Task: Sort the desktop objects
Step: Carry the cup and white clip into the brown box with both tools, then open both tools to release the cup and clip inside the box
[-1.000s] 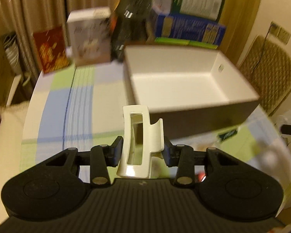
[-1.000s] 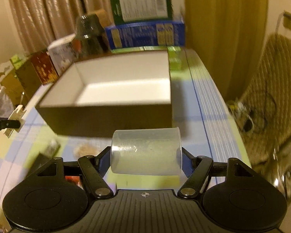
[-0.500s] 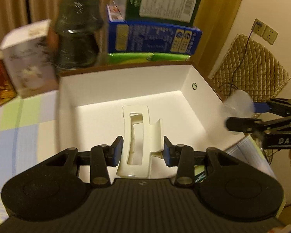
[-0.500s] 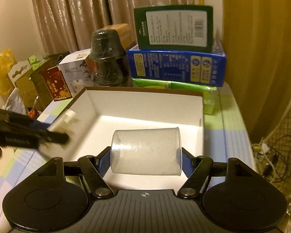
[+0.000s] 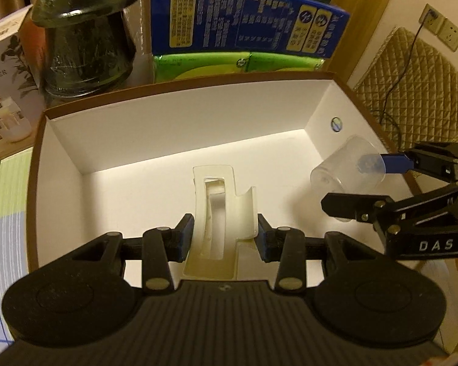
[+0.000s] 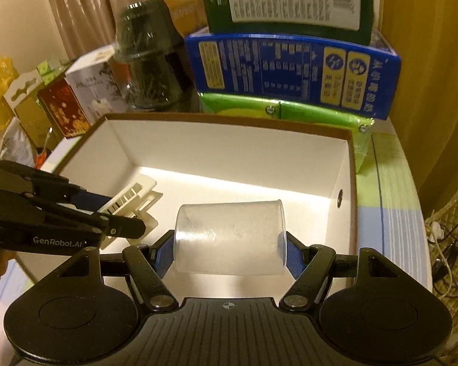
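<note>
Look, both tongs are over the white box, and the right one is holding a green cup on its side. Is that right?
Almost. The cup is clear plastic, not green; the right wrist view shows it see-through, lying on its side between the right tongs. The rest holds: both tongs are over the white box, and the left tongs hold a white hair clip.

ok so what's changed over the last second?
Both tools moved forward from the near side of the box to over its interior. Nothing released: the left tool still grips the white clip, and the right tool still grips the clear cup.
</note>
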A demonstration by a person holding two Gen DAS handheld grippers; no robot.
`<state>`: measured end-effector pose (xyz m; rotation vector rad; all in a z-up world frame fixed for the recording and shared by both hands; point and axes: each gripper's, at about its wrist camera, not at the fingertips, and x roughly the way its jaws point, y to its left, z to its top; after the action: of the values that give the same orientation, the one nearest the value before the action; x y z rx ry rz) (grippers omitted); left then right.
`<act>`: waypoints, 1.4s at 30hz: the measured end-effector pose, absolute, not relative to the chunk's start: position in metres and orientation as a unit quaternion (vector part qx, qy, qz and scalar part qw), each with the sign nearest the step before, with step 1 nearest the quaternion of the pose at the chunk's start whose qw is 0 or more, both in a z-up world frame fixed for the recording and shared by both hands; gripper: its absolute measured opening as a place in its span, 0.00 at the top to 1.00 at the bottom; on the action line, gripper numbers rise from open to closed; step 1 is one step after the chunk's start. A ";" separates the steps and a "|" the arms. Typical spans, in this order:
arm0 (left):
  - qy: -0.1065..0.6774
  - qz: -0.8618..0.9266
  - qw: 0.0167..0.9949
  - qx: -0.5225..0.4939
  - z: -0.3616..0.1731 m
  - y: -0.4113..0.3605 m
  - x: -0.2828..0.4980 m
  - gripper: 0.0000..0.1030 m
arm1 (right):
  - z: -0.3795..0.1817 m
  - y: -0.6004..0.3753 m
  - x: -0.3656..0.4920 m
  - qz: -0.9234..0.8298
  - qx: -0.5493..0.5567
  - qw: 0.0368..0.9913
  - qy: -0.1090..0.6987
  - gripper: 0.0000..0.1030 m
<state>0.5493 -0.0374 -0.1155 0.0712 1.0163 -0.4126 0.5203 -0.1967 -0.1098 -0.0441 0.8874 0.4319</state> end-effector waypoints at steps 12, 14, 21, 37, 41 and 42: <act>0.507 -0.189 0.840 0.027 -0.139 -0.045 0.582 0.66 | -0.131 -0.188 0.542 0.204 -0.029 0.868 0.452 0.33; 0.509 -0.190 0.839 0.027 -0.142 -0.047 0.584 0.66 | -0.133 -0.188 0.543 0.205 -0.029 0.866 0.455 0.33; 0.503 -0.190 0.843 0.030 -0.139 -0.048 0.586 0.56 | -0.136 -0.184 0.549 0.207 -0.026 0.862 0.462 0.33; 0.480 -0.160 0.861 0.048 -0.119 -0.027 0.577 0.38 | -0.133 -0.169 0.553 0.221 -0.021 0.864 0.451 0.33; 0.471 -0.159 0.866 0.049 -0.110 -0.024 0.568 0.29 | -0.128 -0.171 0.548 0.222 -0.014 0.866 0.448 0.15; 0.468 -0.159 0.868 0.051 -0.107 -0.023 0.565 0.26 | -0.126 -0.172 0.546 0.222 -0.015 0.868 0.445 0.14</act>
<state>0.5655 -0.0228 -0.1073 0.1057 0.9791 -0.3320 0.5457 -0.1722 -0.1259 -0.0305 0.9308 0.4641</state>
